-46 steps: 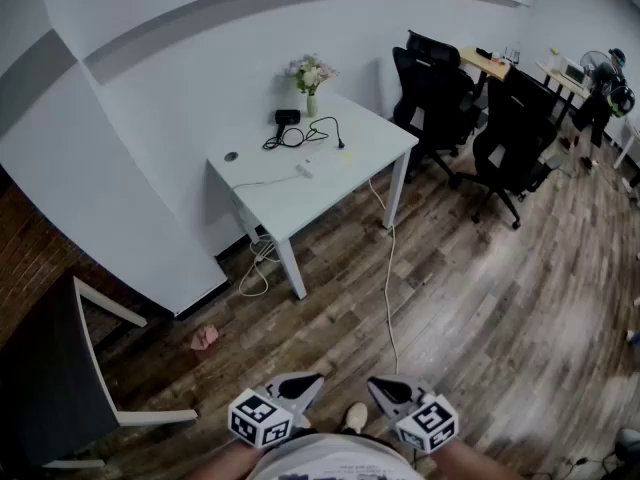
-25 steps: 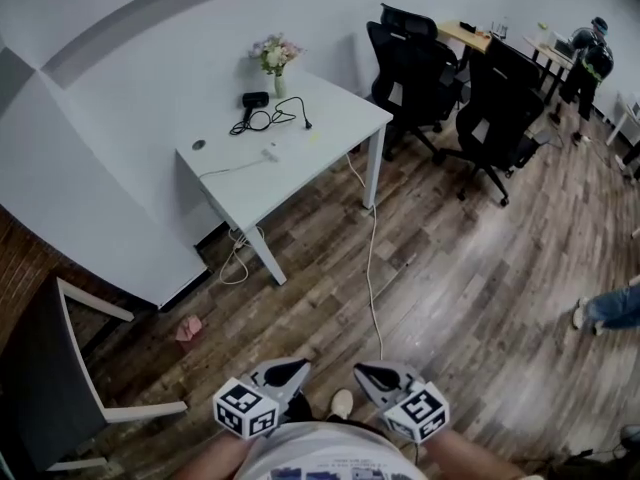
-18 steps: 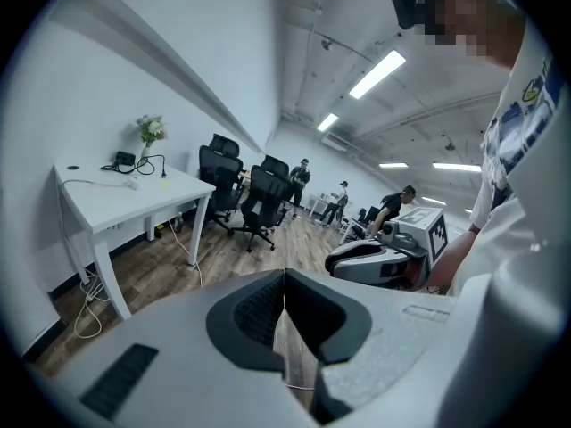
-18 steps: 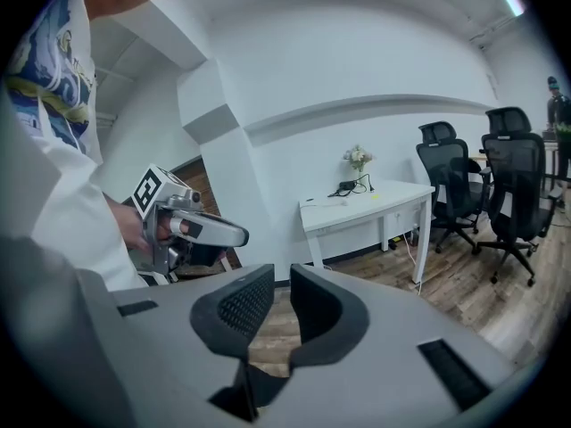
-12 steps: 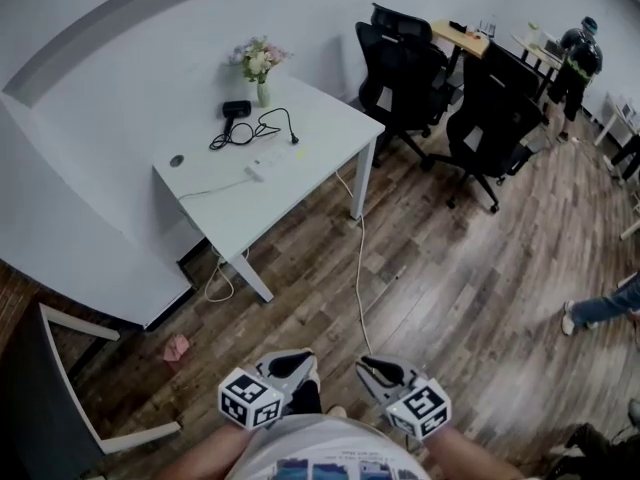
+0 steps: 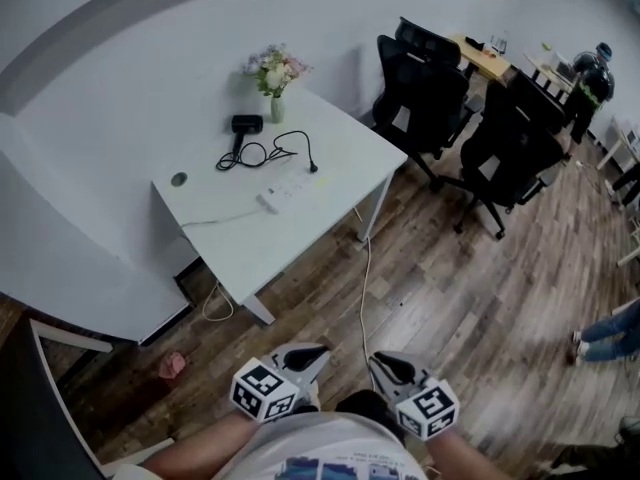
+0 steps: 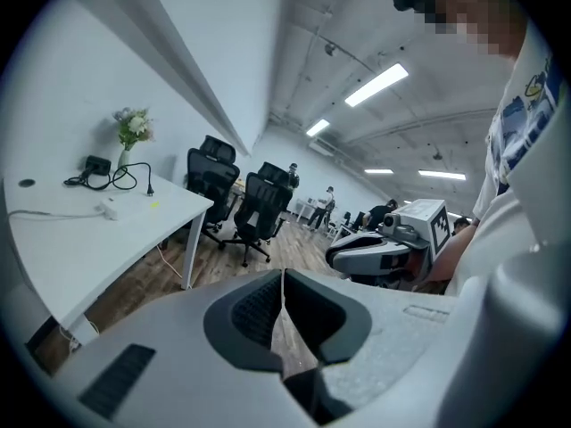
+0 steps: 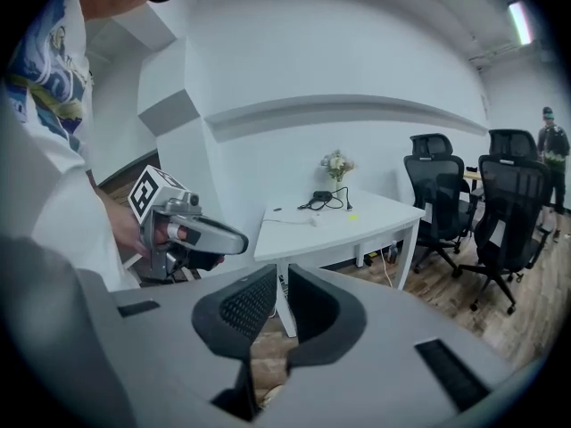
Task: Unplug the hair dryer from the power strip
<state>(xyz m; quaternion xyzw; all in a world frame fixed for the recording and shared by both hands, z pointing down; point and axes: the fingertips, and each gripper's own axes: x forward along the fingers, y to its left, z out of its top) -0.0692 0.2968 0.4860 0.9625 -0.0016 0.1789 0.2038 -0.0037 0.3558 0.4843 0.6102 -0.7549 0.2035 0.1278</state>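
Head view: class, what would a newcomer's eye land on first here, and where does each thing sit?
The white table against the wall, mid-frame, carries a black hair dryer, its looped cord, a power strip and flowers at the back. Right of it stand black chairs. At the bottom edge, the left claw is shut, and the right claw has its jaws closing on nothing.

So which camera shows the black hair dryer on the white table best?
The head view: it looks down on the hair dryer and its looped cord, beside the flower vase. Both gripper views show it only side-on, as a small dark shape far off on the table.
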